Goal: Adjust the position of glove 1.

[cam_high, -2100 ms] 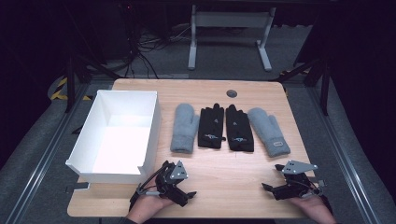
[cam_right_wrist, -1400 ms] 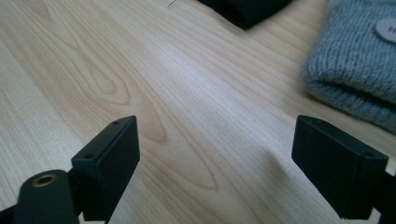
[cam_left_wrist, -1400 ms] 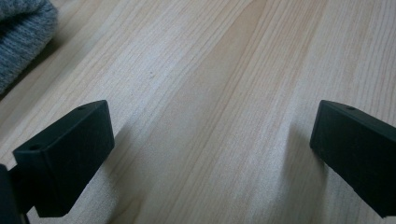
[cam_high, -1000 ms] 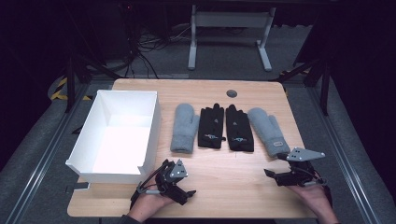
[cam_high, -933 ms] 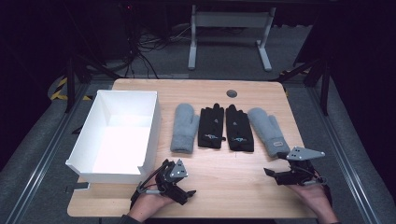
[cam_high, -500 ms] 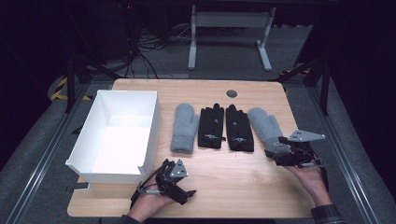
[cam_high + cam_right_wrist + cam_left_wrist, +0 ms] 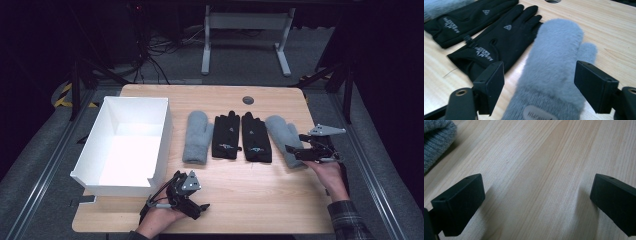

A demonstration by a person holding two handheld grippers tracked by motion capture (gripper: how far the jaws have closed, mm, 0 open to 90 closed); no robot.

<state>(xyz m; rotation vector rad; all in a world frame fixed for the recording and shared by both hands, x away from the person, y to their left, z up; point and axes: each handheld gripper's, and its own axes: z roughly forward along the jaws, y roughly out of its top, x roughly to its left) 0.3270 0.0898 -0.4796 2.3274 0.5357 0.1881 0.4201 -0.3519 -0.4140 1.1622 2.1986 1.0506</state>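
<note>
Grey mitten (image 7: 556, 67) cuff between closing right gripper (image 7: 539, 85) jaws, untouched.

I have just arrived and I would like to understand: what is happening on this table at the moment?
A person works with a handheld gripper in each hand. The right gripper has reached the cuff of the grey mitten on the right; its jaws have just been closing a little, with the mitten between them, but they do not press on it yet. The left gripper rests open over bare table. Two black gloves and another grey mitten lie in a row beside a white box.
</note>
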